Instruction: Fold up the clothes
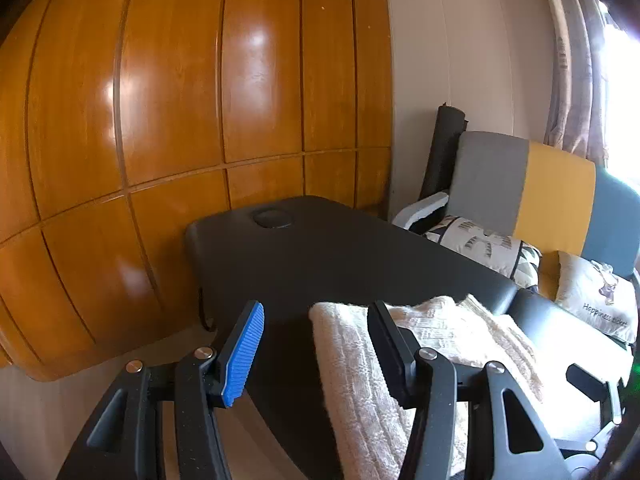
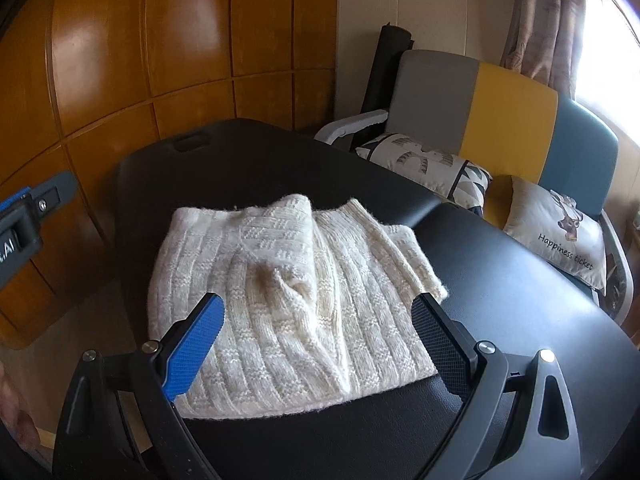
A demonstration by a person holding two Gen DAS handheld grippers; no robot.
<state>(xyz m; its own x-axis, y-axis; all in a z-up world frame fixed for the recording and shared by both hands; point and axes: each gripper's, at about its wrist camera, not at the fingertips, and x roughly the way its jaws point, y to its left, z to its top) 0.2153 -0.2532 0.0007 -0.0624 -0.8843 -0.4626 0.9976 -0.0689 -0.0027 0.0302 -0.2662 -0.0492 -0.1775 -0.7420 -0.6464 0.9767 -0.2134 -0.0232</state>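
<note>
A cream knitted sweater [image 2: 288, 292] lies folded into a rough rectangle on the black padded table [image 2: 500, 280]. My right gripper [image 2: 316, 324] hovers just above its near part, open, with nothing between the blue pad and the black pad. In the left wrist view the same sweater [image 1: 360, 368] lies under and right of my left gripper [image 1: 316, 332], which is open and empty, raised over the table's left edge. My left gripper's body also shows at the left edge of the right wrist view [image 2: 24, 216].
The black table [image 1: 320, 252] has a face hole [image 1: 274, 218] at its far end. A wooden panelled wall [image 1: 160, 120] stands left and behind. A grey, yellow and blue sofa [image 2: 500, 108] with printed cushions [image 2: 560, 232] runs along the table's right side.
</note>
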